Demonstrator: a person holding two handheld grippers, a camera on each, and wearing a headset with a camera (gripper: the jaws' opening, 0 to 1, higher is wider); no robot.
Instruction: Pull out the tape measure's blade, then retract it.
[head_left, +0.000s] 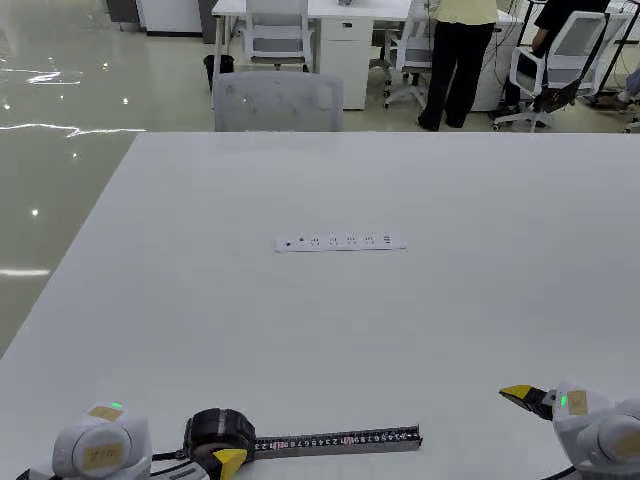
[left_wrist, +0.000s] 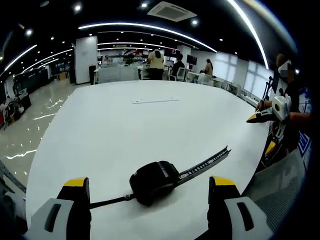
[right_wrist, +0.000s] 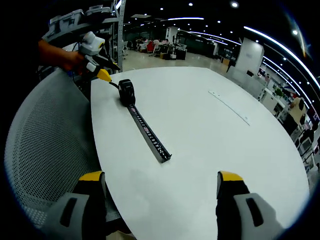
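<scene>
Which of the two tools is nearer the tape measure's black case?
The left tool: the tape measure's case lies just ahead, between its open jaws. The right tool is apart, beyond the free end of the extended blade.

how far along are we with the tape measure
The pull-out looks done: the blade lies extended on the table from the black case. Nothing is in hand: the left gripper is open with its jaws on either side of the case, and the right gripper is open, clear of the blade's tip. Retracting the blade is what is left.
</scene>
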